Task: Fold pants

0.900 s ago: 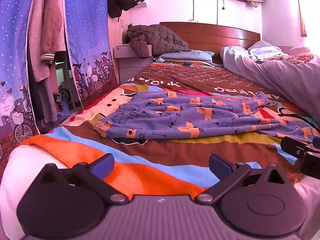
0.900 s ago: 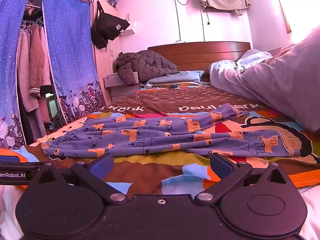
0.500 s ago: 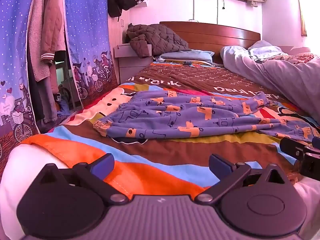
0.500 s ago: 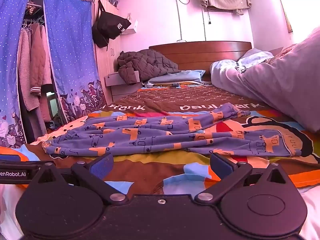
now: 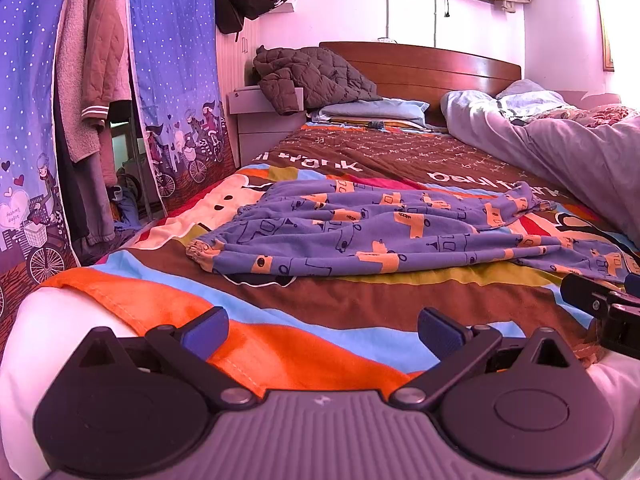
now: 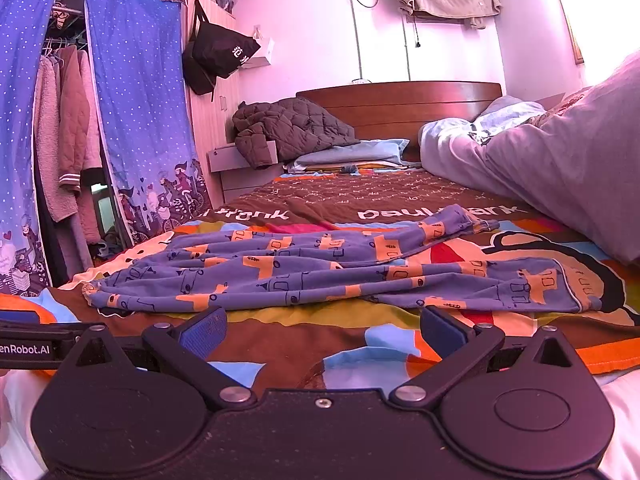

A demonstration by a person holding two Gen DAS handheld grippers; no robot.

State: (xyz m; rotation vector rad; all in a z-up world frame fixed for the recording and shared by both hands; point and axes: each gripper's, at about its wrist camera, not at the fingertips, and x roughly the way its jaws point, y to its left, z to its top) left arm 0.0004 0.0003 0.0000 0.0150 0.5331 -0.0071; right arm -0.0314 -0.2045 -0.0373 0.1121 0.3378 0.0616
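Both my hand-held grippers sit low at the foot of the bed, pointing toward the headboard.

Left hand-held gripper: jaws wide, nothing between the fingers. It's over the orange/blue edge of the blanket, short of the pants.

Right hand-held gripper: jaws wide too, empty, fingers just short of the pants' near edge. Its tip shows at the right edge of the left wrist view; the left gripper's body shows at the left edge of the right wrist view.

Pants: blue with orange print, lying unfolded and rumpled across the blanket. Waistband toward the left, legs running right. Far leg angles off toward the grey duvet; near leg's cuff lies flat at right. Legs are split apart at the cuffs, not stacked.

Jacket and pillow are up by the headboard, well apart from the pants. Wardrobe curtain on the left.
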